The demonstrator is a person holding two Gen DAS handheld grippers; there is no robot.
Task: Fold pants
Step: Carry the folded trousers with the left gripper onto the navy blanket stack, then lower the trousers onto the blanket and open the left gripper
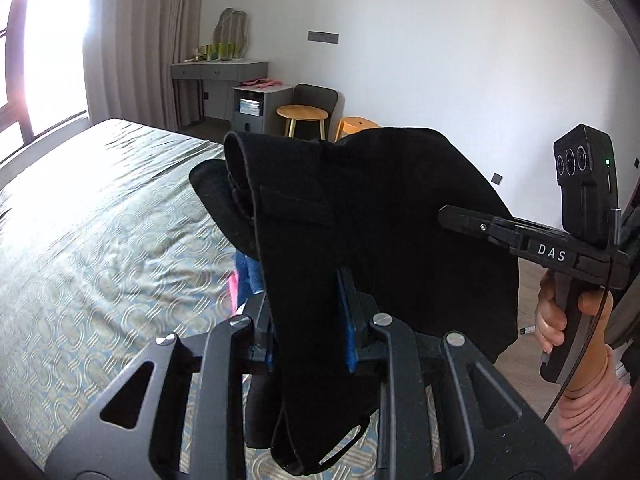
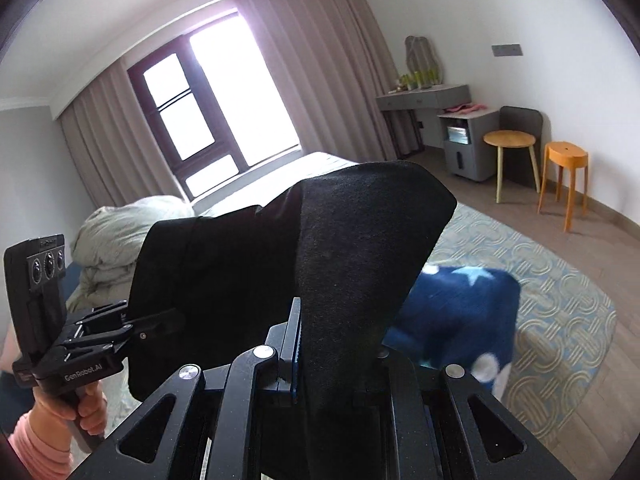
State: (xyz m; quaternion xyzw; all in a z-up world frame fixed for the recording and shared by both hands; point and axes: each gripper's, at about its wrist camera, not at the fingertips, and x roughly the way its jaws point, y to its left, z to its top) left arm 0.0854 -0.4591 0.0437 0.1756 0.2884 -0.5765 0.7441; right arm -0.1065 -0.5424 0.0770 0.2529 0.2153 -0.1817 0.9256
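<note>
The black pants point(image 1: 380, 216) hang in the air above the bed, held by both grippers. My left gripper point(image 1: 306, 312) is shut on a bunched band of the black fabric, which drapes down between its blue pads. My right gripper point(image 2: 340, 344) is shut on another part of the pants point(image 2: 360, 232). In the left wrist view the right gripper point(image 1: 452, 216) clamps the fabric from the right. In the right wrist view the left gripper point(image 2: 160, 320) clamps it from the left.
A bed with a patterned cover point(image 1: 100, 220) lies below, a rumpled duvet point(image 2: 116, 232) at its head. A blue garment with white stars point(image 2: 460, 312) lies on the bed. Stools point(image 2: 564, 176), a cabinet point(image 2: 468, 140) and a desk stand by the wall.
</note>
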